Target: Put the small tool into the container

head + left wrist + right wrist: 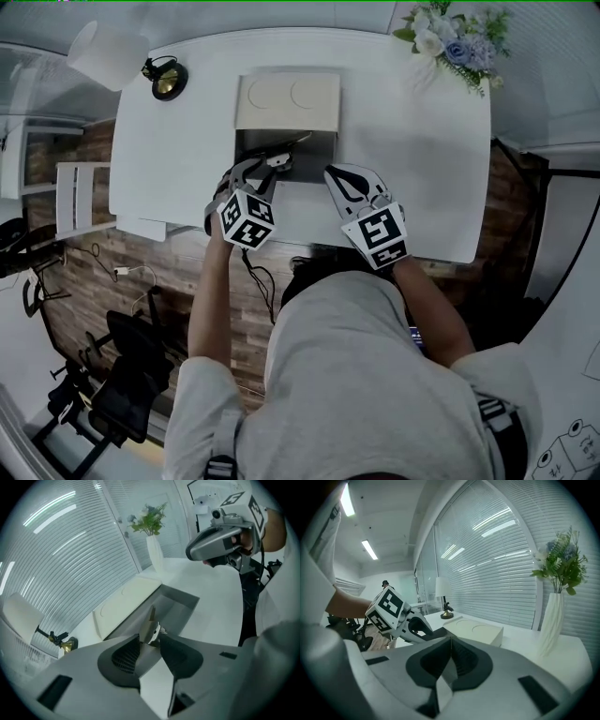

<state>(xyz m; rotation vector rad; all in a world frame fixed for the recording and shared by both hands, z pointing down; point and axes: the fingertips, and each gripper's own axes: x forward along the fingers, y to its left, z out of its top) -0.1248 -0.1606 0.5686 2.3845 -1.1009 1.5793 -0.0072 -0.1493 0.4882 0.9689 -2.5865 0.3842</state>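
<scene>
A small metal tool point(151, 626) stands tilted at the tips of my left gripper point(151, 641), over the open grey container point(185, 604). The pads sit slightly apart, on either side of its lower end, and do not press on it. In the head view the tool point(284, 156) lies in the near left part of the container point(317, 150), just beyond the left gripper point(270, 171). My right gripper point(336, 176) hovers at the container's near right corner; its jaws point(451, 641) are shut with nothing between them.
A cream lid point(288, 101) with two round recesses lies behind the container. On the white table point(412, 169) stand a lamp point(108, 52), a small brass piece point(170, 81) and a vase of flowers point(457, 42). The table's near edge runs under my hands.
</scene>
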